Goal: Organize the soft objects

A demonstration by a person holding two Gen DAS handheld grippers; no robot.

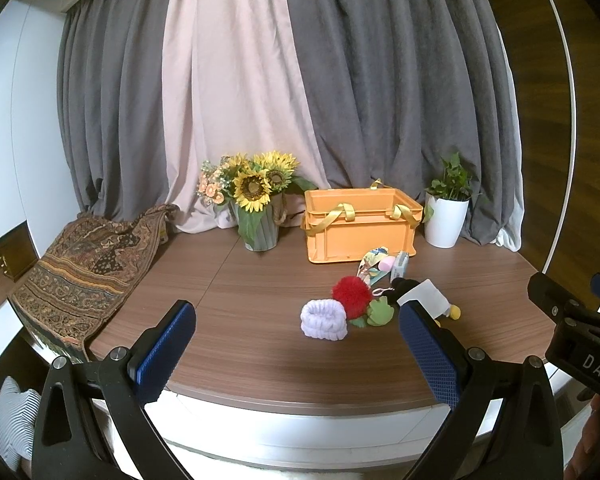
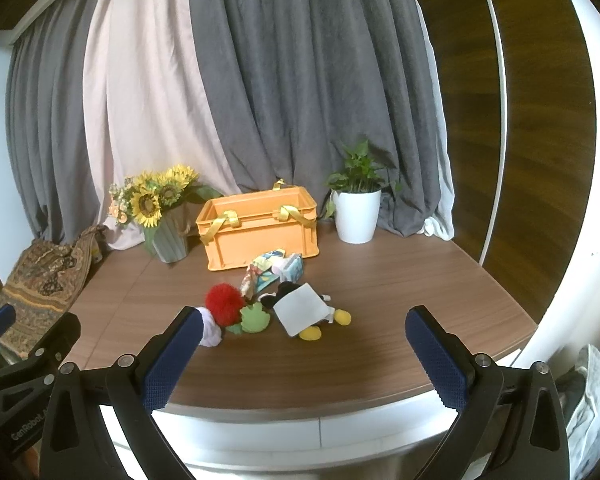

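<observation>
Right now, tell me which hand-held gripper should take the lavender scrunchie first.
Left. The lavender scrunchie lies between the open left hand-held gripper fingers; the right hand-held gripper view shows it half hidden at its left finger.

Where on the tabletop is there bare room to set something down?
Bare wood lies between the patterned brown cloth and the lilac scrunchie, also right of the yellow-footed plush toy. Crowded: the toy pile before the orange plastic crate.

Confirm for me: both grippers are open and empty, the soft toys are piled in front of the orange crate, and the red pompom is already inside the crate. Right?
Not quite. The red pompom is not in the orange crate; it lies on the table in the pile, beside the green frog toy, as the right wrist view shows. The rest holds: left gripper and right gripper are open and empty.
</observation>
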